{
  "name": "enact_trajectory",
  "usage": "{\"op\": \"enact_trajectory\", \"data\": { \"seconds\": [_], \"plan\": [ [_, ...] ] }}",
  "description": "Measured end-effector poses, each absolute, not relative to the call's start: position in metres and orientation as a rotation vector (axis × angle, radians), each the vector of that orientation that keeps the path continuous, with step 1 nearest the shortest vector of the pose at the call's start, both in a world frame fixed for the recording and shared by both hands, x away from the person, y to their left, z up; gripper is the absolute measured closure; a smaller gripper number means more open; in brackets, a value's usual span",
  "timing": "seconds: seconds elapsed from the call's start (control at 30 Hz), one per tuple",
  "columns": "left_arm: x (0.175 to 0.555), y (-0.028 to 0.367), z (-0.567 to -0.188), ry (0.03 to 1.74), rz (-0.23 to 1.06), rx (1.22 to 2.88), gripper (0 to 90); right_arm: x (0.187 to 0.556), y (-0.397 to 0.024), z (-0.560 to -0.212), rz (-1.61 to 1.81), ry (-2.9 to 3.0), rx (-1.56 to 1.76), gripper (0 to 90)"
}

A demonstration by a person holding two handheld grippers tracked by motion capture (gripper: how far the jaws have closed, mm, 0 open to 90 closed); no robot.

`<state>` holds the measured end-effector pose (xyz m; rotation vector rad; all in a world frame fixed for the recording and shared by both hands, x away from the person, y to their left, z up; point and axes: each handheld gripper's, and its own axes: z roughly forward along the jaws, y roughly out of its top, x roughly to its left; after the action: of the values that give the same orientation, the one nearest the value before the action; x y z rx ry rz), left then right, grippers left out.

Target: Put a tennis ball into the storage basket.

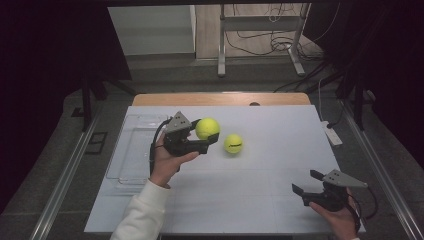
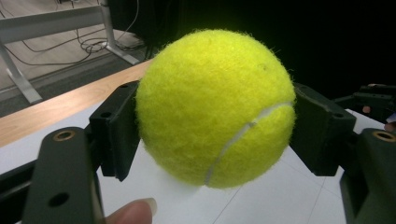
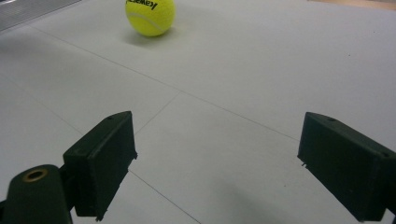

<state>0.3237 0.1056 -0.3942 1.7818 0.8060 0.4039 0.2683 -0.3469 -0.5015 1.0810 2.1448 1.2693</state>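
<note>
left tongs (image 1: pixel 209 135) clenched on held tennis ball (image 1: pixel 207 128), lifted above the bench (image 1: pixel 260 195), its far side hidden in the left gripper view | right tongs (image 1: pixel 305 184) released, holding nothing, near right bench edge | second tennis ball (image 1: pixel 233 143) on bench, just beside the held one, top cut off in right gripper view | clear tray (image 1: pixel 131 150) at left, faint

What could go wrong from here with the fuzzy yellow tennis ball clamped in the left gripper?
The left gripper pinches the fuzzy yellow tennis ball only at its sides, above the white table; it might squirt out and roll. Carried low, it could bump the second yellow tennis ball lying beside it. The clear plastic tray at the left edge could be nudged.
</note>
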Motion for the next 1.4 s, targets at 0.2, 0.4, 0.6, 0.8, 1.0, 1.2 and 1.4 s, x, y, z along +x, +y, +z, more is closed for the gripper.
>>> {"op": "enact_trajectory", "data": {
  "seconds": [0.2,0.4,0.6,0.8,1.0,1.2,1.4],
  "plan": [
    [0.324,0.112,-0.393,0.82,0.41,1.767,26.6,0.268,-0.347,-0.502,1.269,2.144,1.083,11.3],
    [0.324,0.115,-0.392,0.826,0.416,1.757,26.6,0.268,-0.347,-0.501,1.269,2.144,1.082,11.3],
    [0.324,0.12,-0.39,0.837,0.428,1.748,26.6,0.268,-0.347,-0.502,1.269,2.144,1.083,11.3],
    [0.324,0.124,-0.389,0.846,0.434,1.738,26.6,0.268,-0.347,-0.502,1.268,2.143,1.083,11.3],
    [0.325,0.128,-0.389,0.854,0.439,1.731,26.6,0.268,-0.347,-0.502,1.268,2.144,1.082,11.4],
    [0.326,0.132,-0.389,0.869,0.447,1.725,26.6,0.268,-0.347,-0.502,1.268,2.143,1.08,11.3],
    [0.327,0.136,-0.389,0.88,0.453,1.72,26.6,0.268,-0.347,-0.502,1.269,2.142,1.081,11.3]
  ]
}}
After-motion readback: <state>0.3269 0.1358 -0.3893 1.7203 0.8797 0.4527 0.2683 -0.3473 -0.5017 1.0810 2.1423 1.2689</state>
